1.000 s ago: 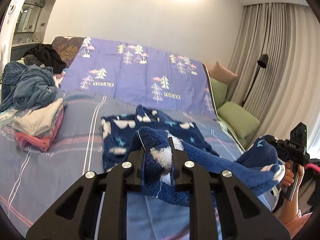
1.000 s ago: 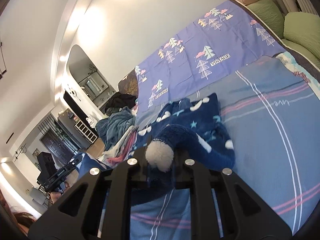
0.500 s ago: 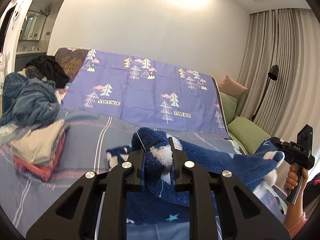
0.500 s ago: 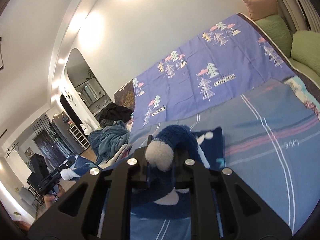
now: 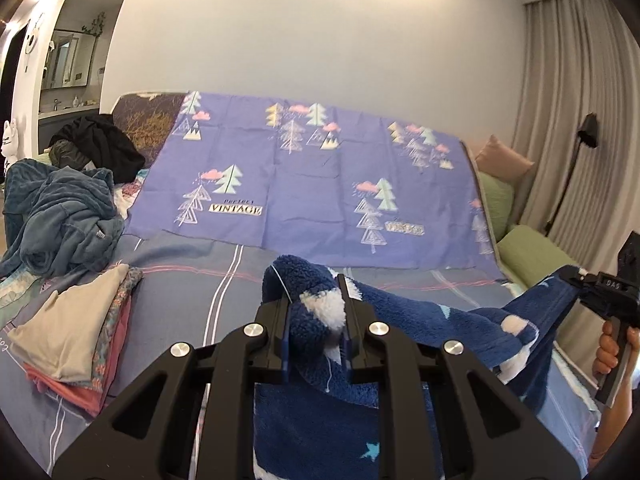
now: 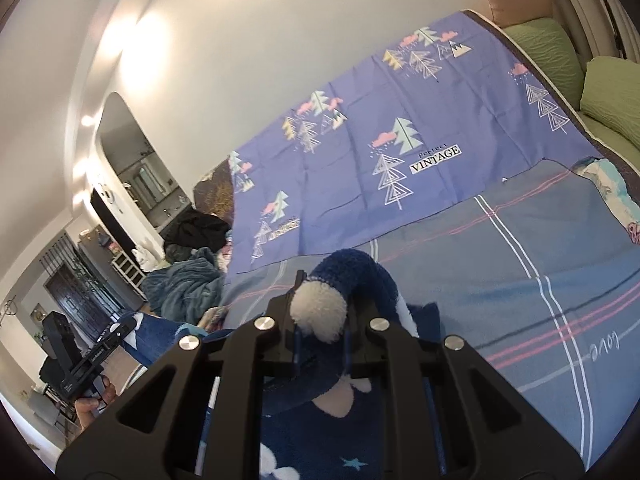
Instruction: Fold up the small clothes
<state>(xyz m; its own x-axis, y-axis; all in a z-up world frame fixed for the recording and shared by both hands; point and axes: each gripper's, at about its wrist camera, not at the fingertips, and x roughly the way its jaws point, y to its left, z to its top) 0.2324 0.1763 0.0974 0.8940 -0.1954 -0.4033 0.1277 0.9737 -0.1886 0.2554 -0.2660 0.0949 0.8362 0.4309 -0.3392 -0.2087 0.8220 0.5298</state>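
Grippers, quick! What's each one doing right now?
Left gripper: closed on the fluffy blue garment.
Right gripper: closed on the same garment.

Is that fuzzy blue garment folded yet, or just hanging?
Not folded: the blue fleece garment hangs stretched between the left gripper and right gripper, each pinching an edge, above the bed.

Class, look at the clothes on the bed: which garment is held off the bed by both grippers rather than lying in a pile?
The navy fleece garment with white patches: left gripper and right gripper each clamp it. The folded stack and teal heap lie untouched.
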